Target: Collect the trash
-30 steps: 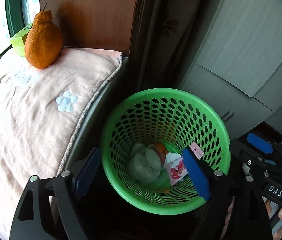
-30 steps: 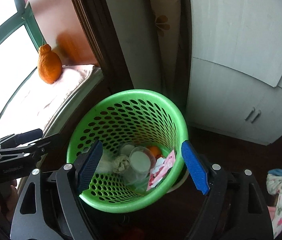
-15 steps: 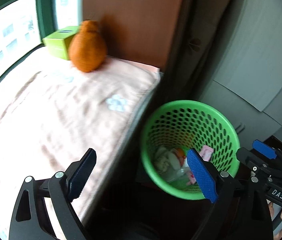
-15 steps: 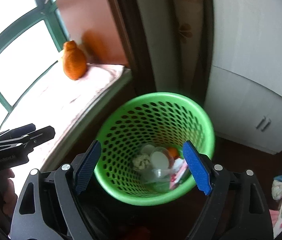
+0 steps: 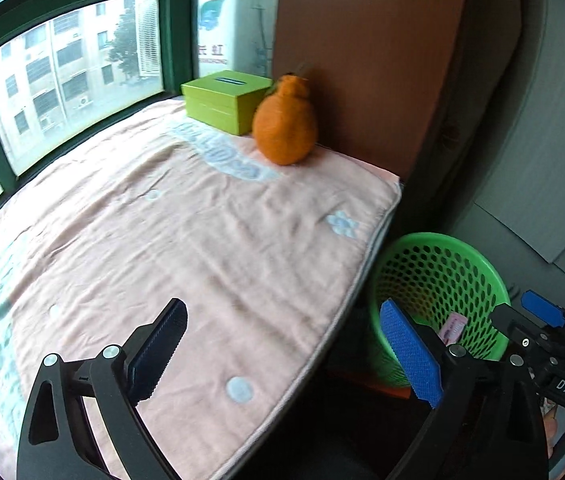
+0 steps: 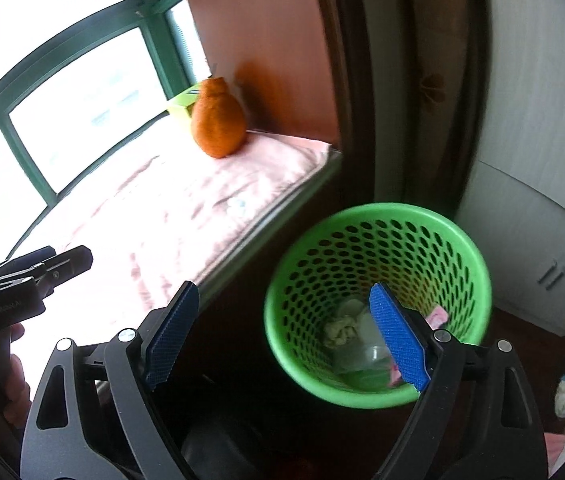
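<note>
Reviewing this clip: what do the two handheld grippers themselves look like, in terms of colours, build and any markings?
Both match: the left gripper and right gripper have black frames with cut-out openings and silver round pivot bolts. Their fingers carry flat blue pads with a fine knurled texture. Seen from the left wrist camera, the right gripper's body bears a white "DAS" marking. The left gripper's body also has small lettering, too blurred to read. No cables or sleeves show.

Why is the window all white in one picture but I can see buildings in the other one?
In the right wrist view the window is washed out by glare, and the orange fruit looks a bit smeary from motion blur. In the left wrist view the window is evenly lit, so buildings show. Both views bend straight lines, because the lens is a fisheye.
</note>
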{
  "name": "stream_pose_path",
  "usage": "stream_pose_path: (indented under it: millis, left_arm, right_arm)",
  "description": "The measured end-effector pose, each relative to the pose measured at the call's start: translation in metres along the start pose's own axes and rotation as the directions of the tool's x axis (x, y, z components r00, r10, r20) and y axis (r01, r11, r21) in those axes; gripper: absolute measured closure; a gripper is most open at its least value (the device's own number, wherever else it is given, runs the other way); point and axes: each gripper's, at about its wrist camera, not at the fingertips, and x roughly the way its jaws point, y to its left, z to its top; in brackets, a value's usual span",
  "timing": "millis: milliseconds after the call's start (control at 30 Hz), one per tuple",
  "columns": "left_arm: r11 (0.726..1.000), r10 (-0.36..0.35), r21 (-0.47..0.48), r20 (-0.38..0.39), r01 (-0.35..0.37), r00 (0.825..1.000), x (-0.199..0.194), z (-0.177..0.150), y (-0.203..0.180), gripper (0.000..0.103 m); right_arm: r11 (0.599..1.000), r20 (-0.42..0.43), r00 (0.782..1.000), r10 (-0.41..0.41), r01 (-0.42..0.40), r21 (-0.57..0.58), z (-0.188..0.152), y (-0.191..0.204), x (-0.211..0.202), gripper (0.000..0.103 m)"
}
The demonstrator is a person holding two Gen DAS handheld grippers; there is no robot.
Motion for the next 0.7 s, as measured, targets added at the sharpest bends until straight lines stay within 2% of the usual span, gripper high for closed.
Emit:
stream_pose_path:
  millis: [333, 700]
  left_arm:
    - [0.993, 0.106, -0.065, 0.077, -0.101, 0.991, -0.037, -0.010, 0.043, 0.008]
    - [0.985, 0.160, -0.083, 0.136, -0.150, 0.978, -0.060, -0.017, 0.062, 0.007]
  right_arm:
    - [0.998, 0.047, 0.998, 0.030, -0.027, -0.063, 0.009, 0.040, -0.011, 0.010]
    - [0.994, 0.077, 0.996, 0.043, -0.035, -0.106, 0.015, 0.062, -0.020, 0.006]
